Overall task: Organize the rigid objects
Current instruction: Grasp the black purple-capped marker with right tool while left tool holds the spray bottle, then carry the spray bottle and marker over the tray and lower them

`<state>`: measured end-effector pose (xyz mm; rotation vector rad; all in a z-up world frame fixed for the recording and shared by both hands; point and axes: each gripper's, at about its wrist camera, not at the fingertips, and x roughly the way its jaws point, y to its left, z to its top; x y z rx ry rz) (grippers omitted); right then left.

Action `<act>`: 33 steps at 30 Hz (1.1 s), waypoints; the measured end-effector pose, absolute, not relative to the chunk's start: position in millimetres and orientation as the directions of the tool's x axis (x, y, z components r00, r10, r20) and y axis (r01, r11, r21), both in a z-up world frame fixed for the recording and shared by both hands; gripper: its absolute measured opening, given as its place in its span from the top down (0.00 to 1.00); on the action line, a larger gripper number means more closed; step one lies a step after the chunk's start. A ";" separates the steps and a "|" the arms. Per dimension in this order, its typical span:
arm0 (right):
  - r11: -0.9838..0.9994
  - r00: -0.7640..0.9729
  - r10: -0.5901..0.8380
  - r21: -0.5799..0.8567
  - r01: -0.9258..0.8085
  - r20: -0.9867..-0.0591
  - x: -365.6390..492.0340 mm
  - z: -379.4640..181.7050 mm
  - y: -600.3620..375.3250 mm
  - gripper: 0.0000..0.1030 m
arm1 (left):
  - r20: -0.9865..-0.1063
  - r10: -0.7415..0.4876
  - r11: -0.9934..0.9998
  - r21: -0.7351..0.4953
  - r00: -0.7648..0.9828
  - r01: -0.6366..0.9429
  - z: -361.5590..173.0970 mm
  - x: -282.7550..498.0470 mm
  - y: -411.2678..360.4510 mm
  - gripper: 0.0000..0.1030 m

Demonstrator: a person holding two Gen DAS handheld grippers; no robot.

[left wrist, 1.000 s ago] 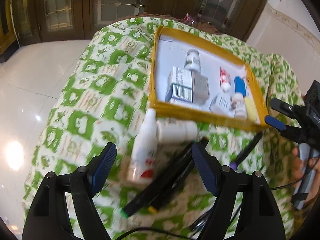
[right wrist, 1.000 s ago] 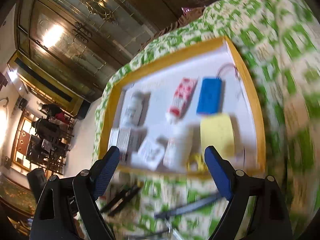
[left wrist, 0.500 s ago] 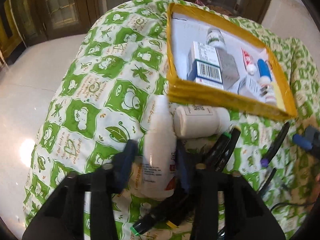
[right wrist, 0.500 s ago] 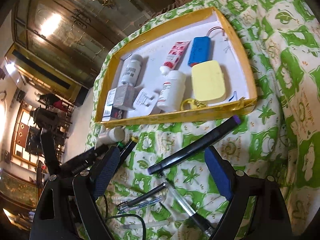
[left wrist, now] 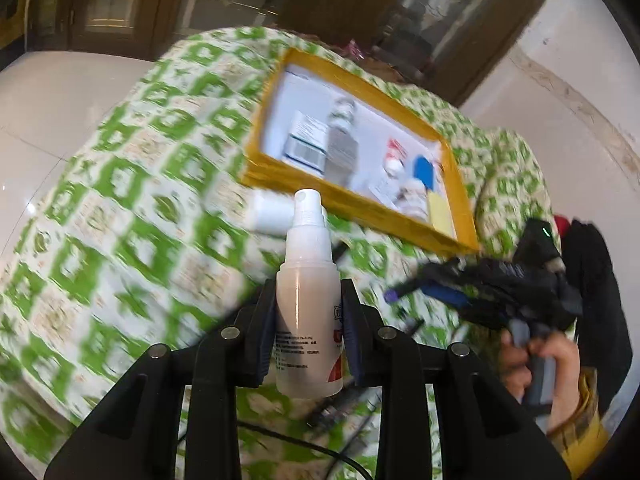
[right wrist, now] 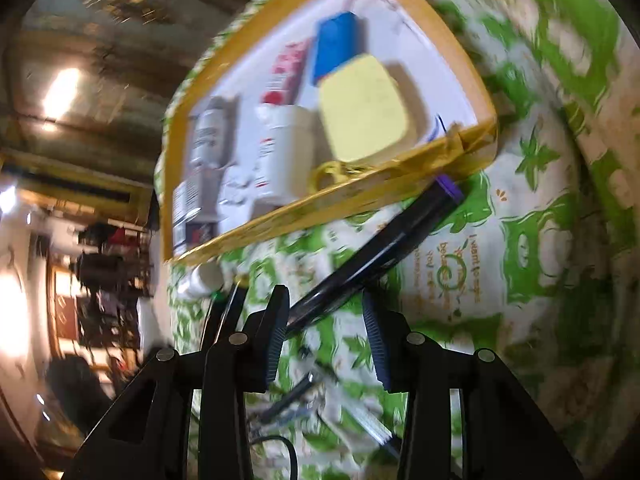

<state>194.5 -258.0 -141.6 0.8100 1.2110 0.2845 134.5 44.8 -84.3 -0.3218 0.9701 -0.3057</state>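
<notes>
Clamping spray bottle point(left wrist: 306, 304), left fingers point(left wrist: 262, 332); right fingers point(right wrist: 276, 332) apart astride black marker point(right wrist: 376, 248) beside tray rim point(right wrist: 360, 196).

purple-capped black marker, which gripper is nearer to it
Right. The right gripper sits right at the marker's lower end, jaws open around it. The left gripper is off to the side, shut on the spray bottle.

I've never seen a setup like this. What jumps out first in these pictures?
Front and centre in the left wrist view, the left gripper is clamped on a white spray bottle, held upright above the green-and-white cloth. Behind it lies a yellow-rimmed tray full of small boxes and bottles. In the other view, the right gripper hangs open around a black marker lying beside the tray.
</notes>
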 end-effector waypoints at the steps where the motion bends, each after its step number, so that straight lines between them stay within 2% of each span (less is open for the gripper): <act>1: 0.679 0.352 0.607 0.695 0.236 -0.712 197.2 -147.7 -258.3 0.66 | -0.758 -0.391 0.914 -0.389 0.523 0.119 -84.2 134.6 39.9 0.74; 3: 0.643 0.358 0.625 0.718 0.266 -0.693 201.6 -156.1 -260.8 0.66 | -0.769 -0.381 0.921 -0.366 0.514 0.134 -84.6 138.6 31.3 0.74; 6: 0.632 0.367 0.622 0.720 0.288 -0.692 201.0 -157.7 -265.4 0.75 | -0.781 -0.364 0.929 -0.341 0.507 0.141 -86.0 140.3 24.8 0.74; 9: 0.631 0.368 0.627 0.724 0.278 -0.687 193.3 -155.2 -269.6 0.79 | -0.784 -0.355 0.932 -0.339 0.509 0.128 -87.7 141.5 26.3 0.74; 17: 0.620 0.346 0.671 0.753 0.222 -0.655 157.7 -139.4 -268.9 0.83 | -0.786 -0.331 0.940 -0.324 0.522 0.109 -88.4 140.2 30.6 0.74; 21: 0.746 0.423 0.572 0.660 0.089 -0.703 151.3 -109.3 -255.3 0.86 | -0.784 -0.306 0.950 -0.287 0.540 0.122 -85.0 137.6 26.8 0.74; 25: 0.890 0.550 0.409 0.452 -0.063 -0.728 141.4 -69.8 -234.0 0.87 | -0.783 -0.284 0.958 -0.254 0.553 0.133 -82.8 136.6 23.0 0.74; 27: 0.913 0.576 0.376 0.396 -0.097 -0.726 138.8 -61.7 -226.1 0.87 | -0.781 -0.277 0.960 -0.241 0.559 0.140 -81.7 135.9 21.4 0.74; 33: 0.925 0.551 0.362 0.362 -0.114 -0.752 147.3 -69.8 -212.1 0.87 | -0.777 -0.264 0.964 -0.211 0.571 0.159 -79.5 134.5 16.8 0.74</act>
